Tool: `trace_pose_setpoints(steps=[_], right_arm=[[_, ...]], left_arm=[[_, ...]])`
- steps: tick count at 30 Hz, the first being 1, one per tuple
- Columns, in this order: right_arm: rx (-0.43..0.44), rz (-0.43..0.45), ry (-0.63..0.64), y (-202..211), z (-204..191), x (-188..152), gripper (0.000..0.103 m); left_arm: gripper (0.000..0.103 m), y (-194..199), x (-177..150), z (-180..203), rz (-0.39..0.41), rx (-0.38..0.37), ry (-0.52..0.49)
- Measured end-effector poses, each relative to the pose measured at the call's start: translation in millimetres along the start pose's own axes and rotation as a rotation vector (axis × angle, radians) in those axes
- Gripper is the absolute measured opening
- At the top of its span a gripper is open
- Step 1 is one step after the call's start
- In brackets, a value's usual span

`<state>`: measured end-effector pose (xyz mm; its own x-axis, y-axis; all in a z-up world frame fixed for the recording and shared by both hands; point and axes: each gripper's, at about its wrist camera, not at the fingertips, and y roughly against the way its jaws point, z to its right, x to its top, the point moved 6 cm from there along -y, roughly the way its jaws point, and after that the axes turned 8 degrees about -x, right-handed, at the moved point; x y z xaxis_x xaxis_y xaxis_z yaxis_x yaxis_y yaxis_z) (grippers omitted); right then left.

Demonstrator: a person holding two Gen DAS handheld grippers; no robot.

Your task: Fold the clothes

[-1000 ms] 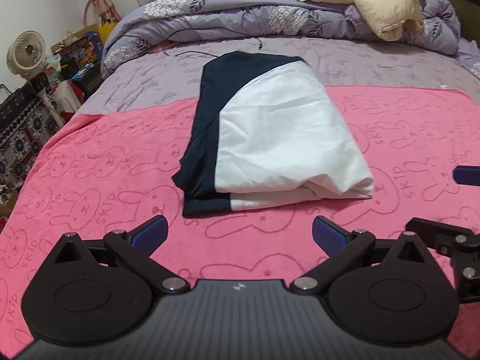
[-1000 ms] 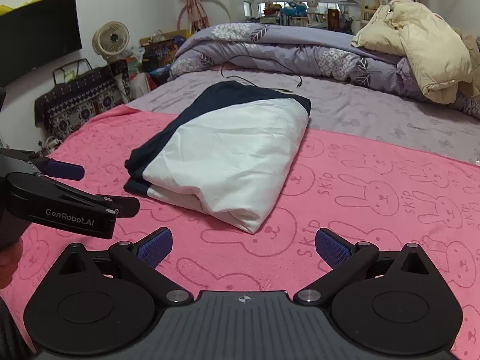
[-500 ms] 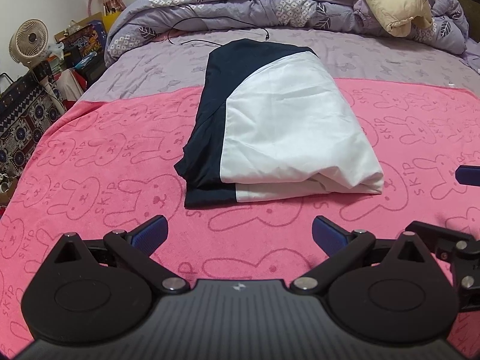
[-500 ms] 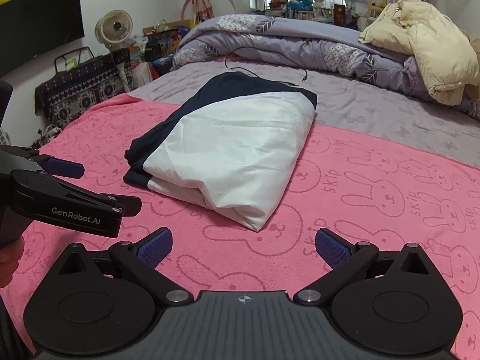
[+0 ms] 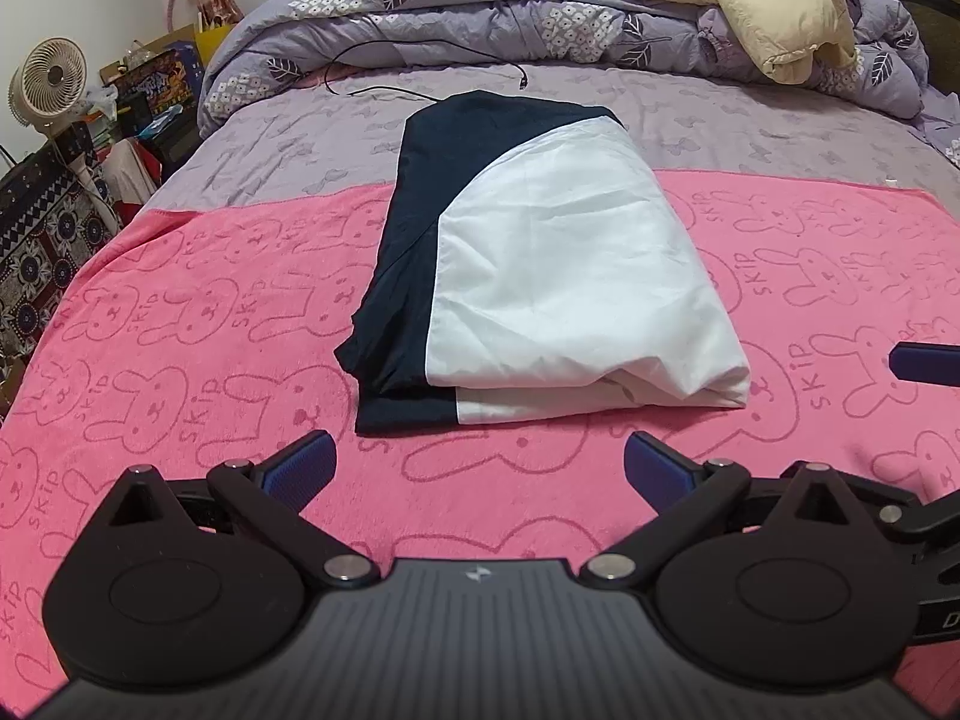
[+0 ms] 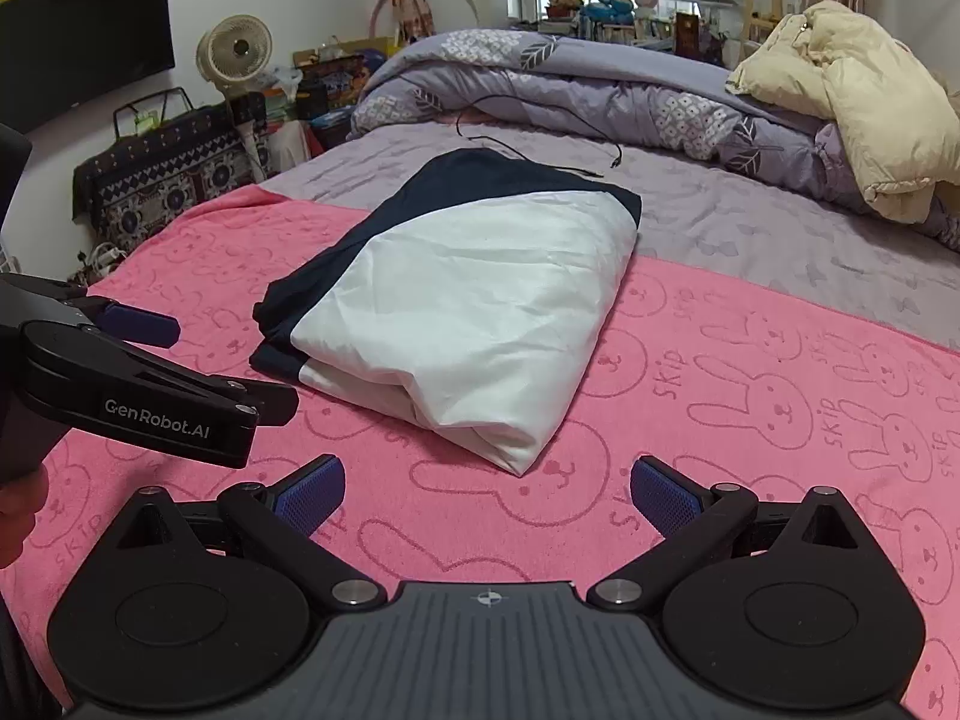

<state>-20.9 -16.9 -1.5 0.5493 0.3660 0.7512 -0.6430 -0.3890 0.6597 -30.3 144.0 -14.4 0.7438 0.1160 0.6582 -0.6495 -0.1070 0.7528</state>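
A folded navy and white garment [image 5: 540, 276] lies on the pink rabbit-print towel [image 5: 180, 360] on the bed; it also shows in the right wrist view [image 6: 468, 312]. My left gripper [image 5: 477, 471] is open and empty, just short of the garment's near edge. My right gripper [image 6: 487, 495] is open and empty, near the garment's white corner. The left gripper also shows at the left of the right wrist view [image 6: 144, 384]. A blue pad of the right gripper's fingers [image 5: 927, 363] pokes in at the right edge of the left wrist view.
A rolled purple floral duvet [image 5: 480, 30] and a cream jacket [image 5: 750, 0] lie at the far end of the bed. A black cable [image 6: 540, 132] lies on the purple sheet behind the garment. A fan [image 6: 234, 54] and bags stand left of the bed.
Both grippers have moved a little closer to the garment. Both stay open and the garment has not moved.
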Motion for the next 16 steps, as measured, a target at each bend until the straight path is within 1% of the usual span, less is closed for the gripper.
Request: trace_pose_setpoints(steps=[5, 11, 16], right_arm=[[0.002, -0.003, 0.003, -0.6, 0.7, 0.1, 0.103], [0.001, -0.012, 0.012, -2.4, 0.5, -1.8, 0.103], [0.000, -0.013, 0.013, -3.1, 1.0, -2.2, 0.103]], left_arm=[[0.103, -0.9, 0.8, -0.5, -0.001, 0.001, 0.003], [0.103, 0.2, 2.3, -5.8, 0.021, -0.006, 0.046], [0.103, 2.6, 4.5, -6.5, 0.039, 0.002, 0.032]])
